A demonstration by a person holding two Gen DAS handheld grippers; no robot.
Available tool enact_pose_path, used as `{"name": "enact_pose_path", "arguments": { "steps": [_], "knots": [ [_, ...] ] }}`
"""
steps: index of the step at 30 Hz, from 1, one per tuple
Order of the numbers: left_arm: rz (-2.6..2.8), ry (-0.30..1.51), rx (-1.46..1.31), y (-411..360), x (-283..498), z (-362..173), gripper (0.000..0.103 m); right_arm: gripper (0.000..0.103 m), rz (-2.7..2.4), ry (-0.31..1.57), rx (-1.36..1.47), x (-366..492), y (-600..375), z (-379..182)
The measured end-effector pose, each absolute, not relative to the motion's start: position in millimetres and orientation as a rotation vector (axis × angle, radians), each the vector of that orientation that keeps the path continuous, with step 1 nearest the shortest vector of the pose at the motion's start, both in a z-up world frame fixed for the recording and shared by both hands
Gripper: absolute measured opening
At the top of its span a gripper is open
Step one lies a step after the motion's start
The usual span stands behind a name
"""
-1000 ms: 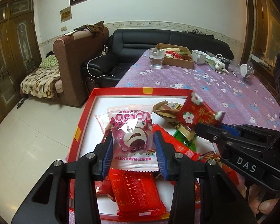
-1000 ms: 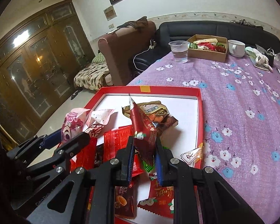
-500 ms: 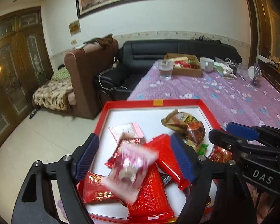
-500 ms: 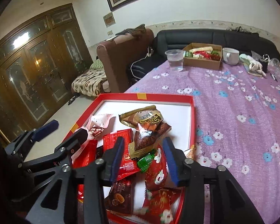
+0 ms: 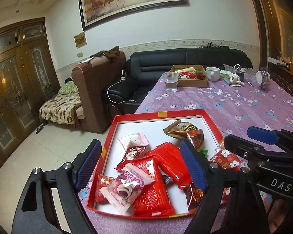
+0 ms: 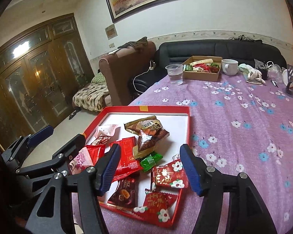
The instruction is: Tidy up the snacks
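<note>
A red tray (image 5: pixel 160 114) (image 6: pixel 146 108) with a white floor sits on the purple flowered tablecloth and holds several wrapped snacks. A pink Lotso packet (image 5: pixel 125 188) lies on red packets (image 5: pixel 152 187) at the tray's near left. A red packet with white flowers (image 6: pixel 169 175) lies at the near right, by a green candy (image 6: pixel 151 159) and brown-gold packets (image 6: pixel 146 128). My left gripper (image 5: pixel 140 167) is open and empty above the tray. My right gripper (image 6: pixel 150 167) is open and empty above the flowered packet.
At the table's far end stand a plastic cup of water (image 5: pixel 171 81), a cardboard box of snacks (image 5: pixel 191 77), a white mug (image 5: pixel 213 73) and small clutter (image 5: pixel 236 78). A black sofa (image 5: pixel 185 60) and brown armchair (image 5: pixel 95 89) stand beyond the table's left edge.
Both grippers opened and pulled back and up. The left dropped the pink Lotso packet into the tray; the right dropped the red flowered packet into the tray.
</note>
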State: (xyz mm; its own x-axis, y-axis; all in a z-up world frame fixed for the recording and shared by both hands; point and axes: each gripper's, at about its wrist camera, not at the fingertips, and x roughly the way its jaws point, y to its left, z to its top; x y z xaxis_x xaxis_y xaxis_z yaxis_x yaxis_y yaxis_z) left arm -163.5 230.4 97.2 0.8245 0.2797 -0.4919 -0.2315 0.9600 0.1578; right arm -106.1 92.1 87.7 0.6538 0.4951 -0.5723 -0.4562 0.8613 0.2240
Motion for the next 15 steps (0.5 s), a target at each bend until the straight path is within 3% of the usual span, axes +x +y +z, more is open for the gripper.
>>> {"name": "enact_pose_path", "arguments": {
  "steps": [15],
  "knots": [
    [0.204, 0.496, 0.05, 214, -242, 120, 0.085, 0.075, 0.515, 0.597, 0.127, -185, 57, 109]
  ]
}}
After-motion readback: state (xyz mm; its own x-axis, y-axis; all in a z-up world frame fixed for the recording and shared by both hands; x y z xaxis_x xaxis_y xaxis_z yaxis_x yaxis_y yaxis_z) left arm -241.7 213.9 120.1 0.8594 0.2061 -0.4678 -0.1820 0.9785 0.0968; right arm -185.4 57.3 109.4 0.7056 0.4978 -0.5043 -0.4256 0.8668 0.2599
